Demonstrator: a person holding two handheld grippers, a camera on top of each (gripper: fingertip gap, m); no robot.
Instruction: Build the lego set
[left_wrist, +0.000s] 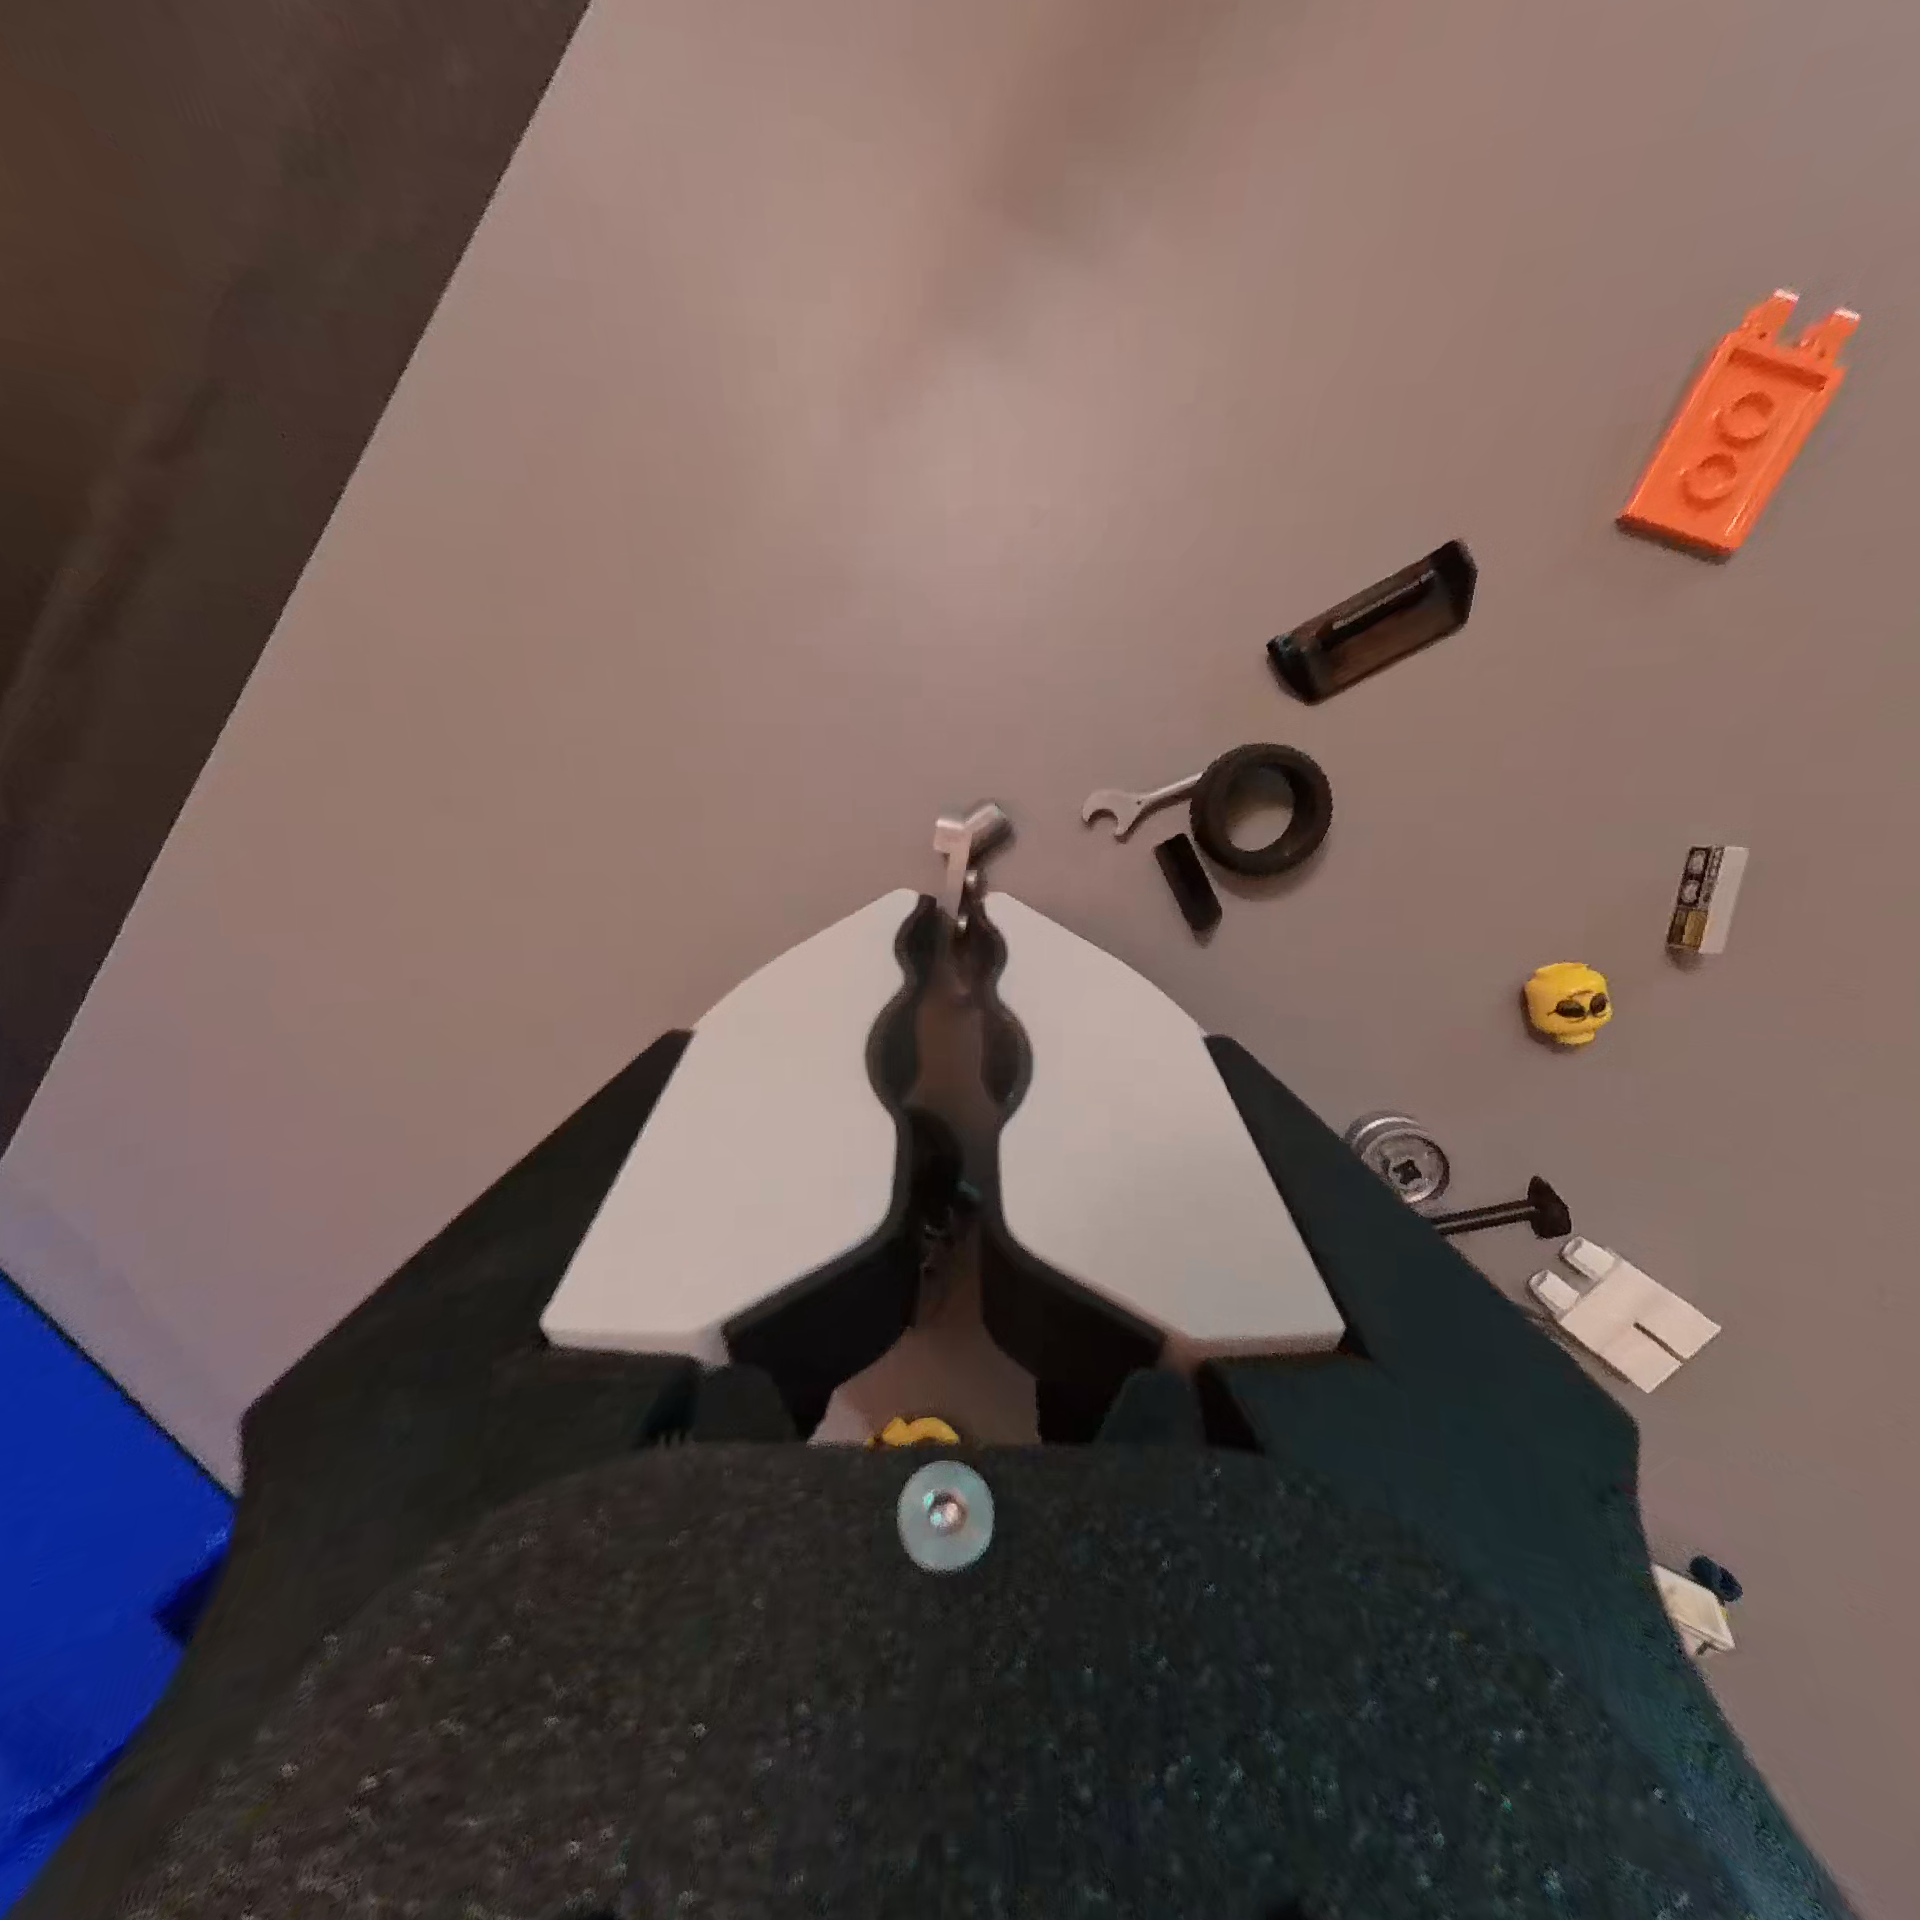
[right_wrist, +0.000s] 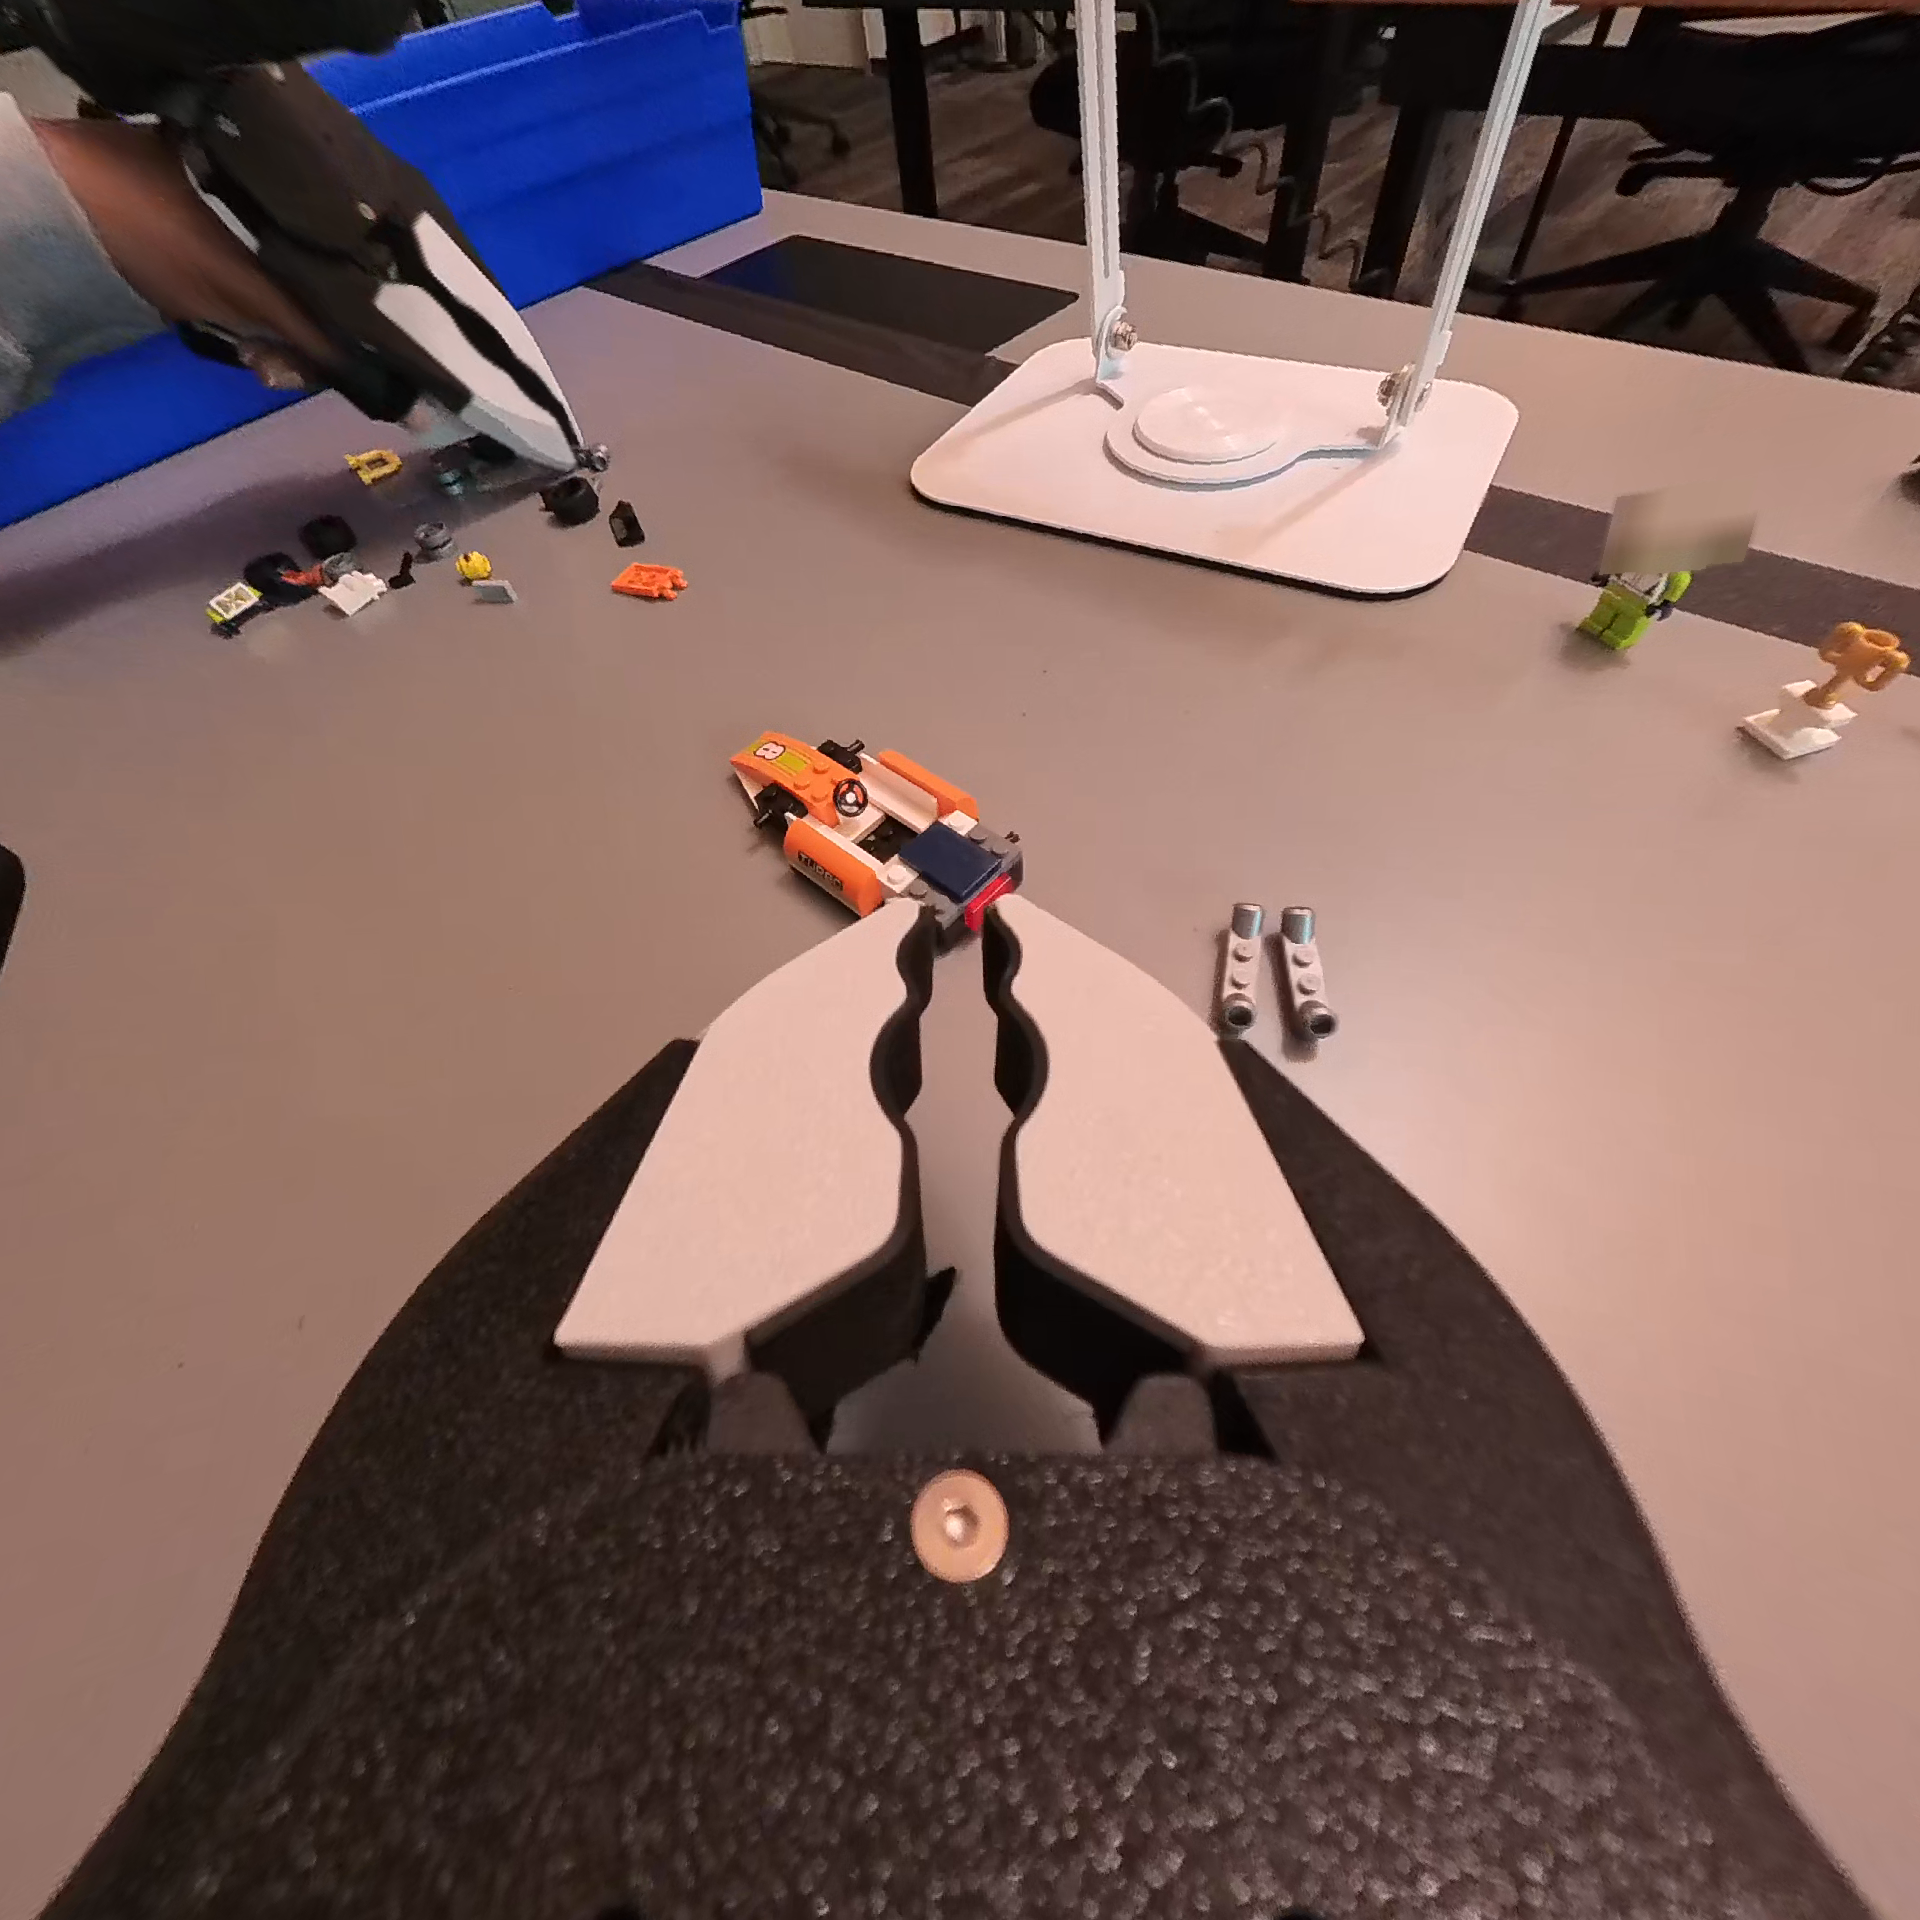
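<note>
One orange-and-white lego car (right_wrist: 875, 831) — wheelless, flat on grey table (right_wrist: 1351, 1039).

- grey bench (right_wrist: 416, 935); part-built orange car (right_wrist: 868, 826) at its middle
- two grey pin plates (right_wrist: 1273, 971) side by side to the right
- white stand base (right_wrist: 1216, 468) behind; green minifigure (right_wrist: 1626, 608), gold trophy (right_wrist: 1839, 691) far right
- loose parts far left: orange plate (left_wrist: 1740, 426), black tyre (left_wrist: 1262, 826), yellow head (left_wrist: 1567, 1003)

Left tongs (left_wrist: 961, 902) pinched nearly closed; right tongs (right_wrist: 954, 920) slightly parted.
</note>
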